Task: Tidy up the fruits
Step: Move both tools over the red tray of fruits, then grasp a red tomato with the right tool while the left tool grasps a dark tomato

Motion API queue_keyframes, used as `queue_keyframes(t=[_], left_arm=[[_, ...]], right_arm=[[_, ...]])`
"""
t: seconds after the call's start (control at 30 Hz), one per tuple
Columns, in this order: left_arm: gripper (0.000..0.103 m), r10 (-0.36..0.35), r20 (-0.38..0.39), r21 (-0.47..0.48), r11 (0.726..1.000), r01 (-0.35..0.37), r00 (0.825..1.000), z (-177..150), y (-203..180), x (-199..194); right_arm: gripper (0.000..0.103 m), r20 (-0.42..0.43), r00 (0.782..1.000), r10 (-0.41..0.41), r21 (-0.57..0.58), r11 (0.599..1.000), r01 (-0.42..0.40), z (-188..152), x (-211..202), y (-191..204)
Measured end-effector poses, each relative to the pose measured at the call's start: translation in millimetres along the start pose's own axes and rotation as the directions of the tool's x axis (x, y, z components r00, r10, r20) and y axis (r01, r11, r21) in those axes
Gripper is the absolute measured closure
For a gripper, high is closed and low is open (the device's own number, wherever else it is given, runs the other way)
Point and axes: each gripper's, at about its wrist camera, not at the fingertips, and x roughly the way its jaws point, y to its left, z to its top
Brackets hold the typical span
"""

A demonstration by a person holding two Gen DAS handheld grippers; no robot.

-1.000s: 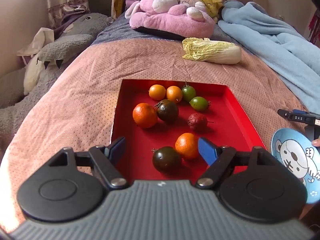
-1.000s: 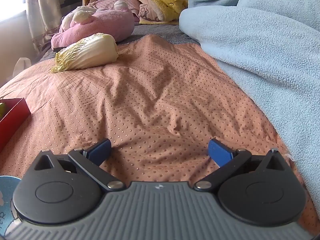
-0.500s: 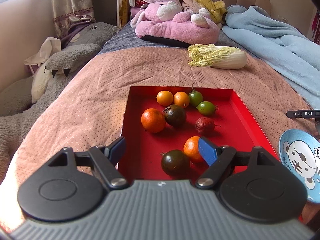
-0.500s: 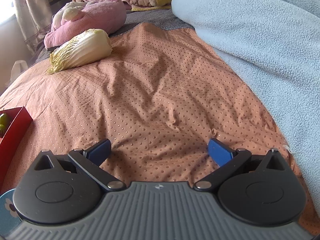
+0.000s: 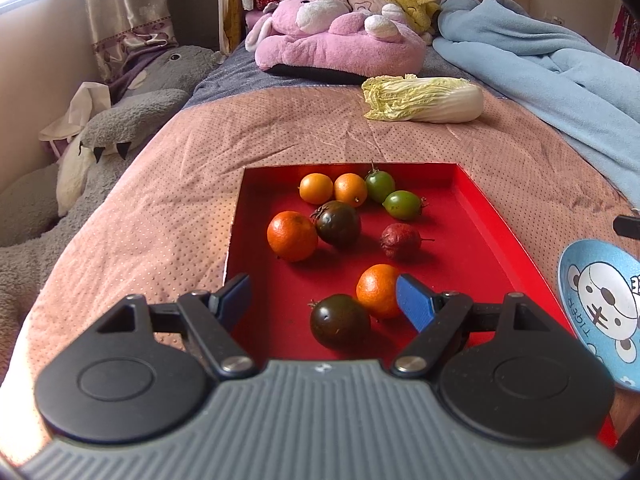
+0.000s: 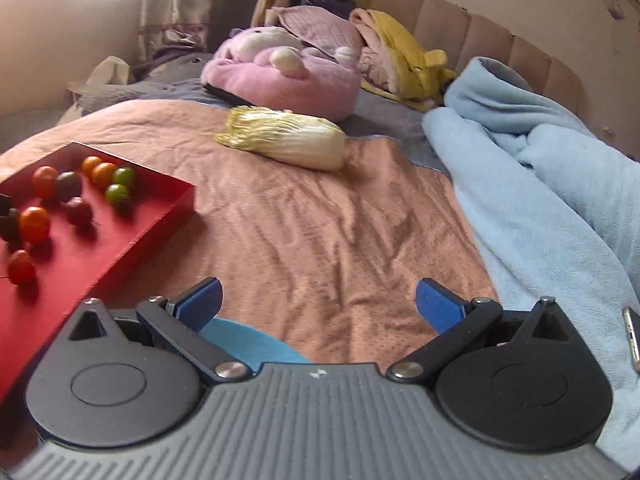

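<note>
A red tray (image 5: pixel 476 240) lies on the bed with several fruits in it: oranges, dark tomatoes, two green fruits (image 5: pixel 402 205) and a wrinkled dark red fruit (image 5: pixel 400 241). My left gripper (image 5: pixel 322 296) is open and empty, above the tray's near end, with a dark tomato (image 5: pixel 340 322) and an orange (image 5: pixel 378 290) between its fingers in view. A blue cartoon plate (image 5: pixel 600 304) lies right of the tray. My right gripper (image 6: pixel 318 304) is open and empty over the bedspread, with the plate's edge (image 6: pixel 248 342) under it and the tray (image 6: pixel 132 232) to its left.
A napa cabbage (image 5: pixel 424 99) lies beyond the tray. A pink plush (image 5: pixel 336 40) and grey plush (image 5: pixel 132 112) sit at the back and left. A light blue blanket (image 6: pixel 552 200) covers the right side. A phone edge (image 6: pixel 632 336) rests on it.
The left gripper has drawn back and risen slightly from the tray. The right gripper has lifted and turned left, bringing the tray and plate into its view.
</note>
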Motion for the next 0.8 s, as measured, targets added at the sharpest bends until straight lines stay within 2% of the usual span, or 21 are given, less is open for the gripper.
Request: queue_keyframes(t=[0.07,0.2,0.3,0.43,0.63,0.73,0.8], left_arm=[[0.022,-0.009,0.016,0.000,1.000,0.009,1.000,0,0,-3],[0.022,-0.025,0.075,0.024,0.999,0.024,0.997,-3,2,-13],[0.022,-0.030,0.140,0.037,0.999,0.025,0.990,-6,1,-21],[0.022,-0.070,0.076,0.045,0.997,0.067,0.995,-6,0,-16],[0.022,-0.075,0.046,0.048,0.996,0.073,0.996,-11,-2,-12],[0.021,-0.068,0.032,0.049,0.997,0.067,0.997,-11,-4,-8],[0.020,-0.087,0.000,0.041,0.995,0.087,0.996,-11,-3,-3]], right_arm=[[0.000,0.006,0.992,0.124,0.009,0.992,-0.124,4,-7,29],[0.000,-0.020,0.956,0.294,-0.002,0.956,-0.294,6,-13,94],[0.000,-0.036,0.946,0.321,-0.070,0.944,-0.323,6,-11,129],[0.000,-0.086,0.925,0.371,-0.055,0.925,-0.376,12,7,145],[0.000,-0.112,0.913,0.393,-0.019,0.917,-0.397,14,26,151],[0.000,-0.117,0.915,0.386,-0.058,0.917,-0.395,15,29,159],[0.002,-0.125,0.914,0.387,-0.087,0.913,-0.399,15,33,165]])
